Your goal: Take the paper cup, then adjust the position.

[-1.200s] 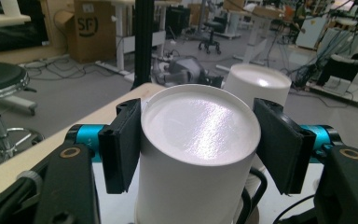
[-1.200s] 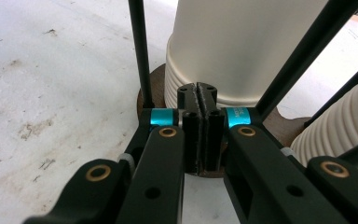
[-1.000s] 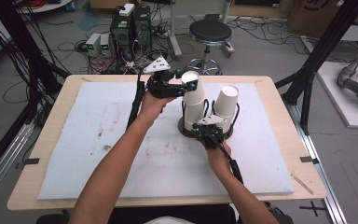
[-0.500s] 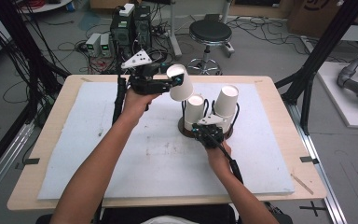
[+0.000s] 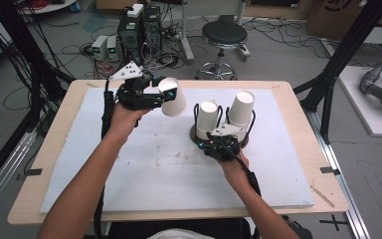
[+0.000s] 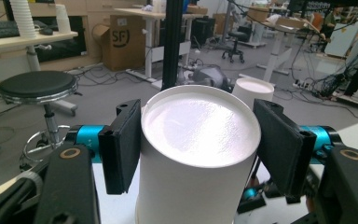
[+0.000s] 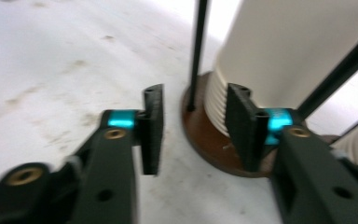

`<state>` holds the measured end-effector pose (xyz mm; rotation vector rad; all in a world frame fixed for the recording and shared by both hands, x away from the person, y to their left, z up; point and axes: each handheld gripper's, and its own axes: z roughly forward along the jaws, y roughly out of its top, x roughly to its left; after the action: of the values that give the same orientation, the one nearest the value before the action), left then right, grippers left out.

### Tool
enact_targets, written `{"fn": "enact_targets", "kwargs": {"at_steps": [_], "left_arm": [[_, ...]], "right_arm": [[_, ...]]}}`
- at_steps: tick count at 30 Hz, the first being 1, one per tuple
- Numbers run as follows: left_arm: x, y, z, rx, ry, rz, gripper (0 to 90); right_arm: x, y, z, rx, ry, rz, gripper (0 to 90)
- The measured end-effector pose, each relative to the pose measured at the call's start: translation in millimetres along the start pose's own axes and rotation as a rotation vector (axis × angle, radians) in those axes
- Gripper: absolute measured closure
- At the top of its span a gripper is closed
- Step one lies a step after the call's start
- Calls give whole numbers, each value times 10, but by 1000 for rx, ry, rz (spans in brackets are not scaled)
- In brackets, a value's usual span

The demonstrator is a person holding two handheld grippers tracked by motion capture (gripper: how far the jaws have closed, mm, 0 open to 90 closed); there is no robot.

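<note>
Clamped on a white paper cup (image 5: pixel 173 97), our left gripper (image 5: pixel 155 96) holds it above the far left part of the white mat (image 5: pixel 104 164), lying nearly level with its closed base toward the cup holder (image 5: pixel 197 135). Our left gripper view shows both pads pressed on the cup's sides. Our right gripper (image 5: pixel 217 145) has just been opening, nothing between its jaws; its own view puts one pad beside a standing cup's ribbed foot (image 7: pixel 216 107) on the brown base (image 7: pixel 209 144).
</note>
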<state>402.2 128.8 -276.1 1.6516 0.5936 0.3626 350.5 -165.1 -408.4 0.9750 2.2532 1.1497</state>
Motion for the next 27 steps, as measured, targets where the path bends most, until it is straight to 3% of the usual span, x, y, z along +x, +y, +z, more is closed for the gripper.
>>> {"fn": "enact_targets", "kwargs": {"at_steps": [5,20,27], "left_arm": [[-2,-36,-61,6,-6,-2,351],[-44,-114,-194,32,-27,-10,351],[-207,-237,-240,55,-34,3,352]], "right_arm": [[-72,-17,-131,-70,100,-6,434],[-124,42,-281,-175,169,-45,264],[-170,61,-378,-215,233,-38,218]]}}
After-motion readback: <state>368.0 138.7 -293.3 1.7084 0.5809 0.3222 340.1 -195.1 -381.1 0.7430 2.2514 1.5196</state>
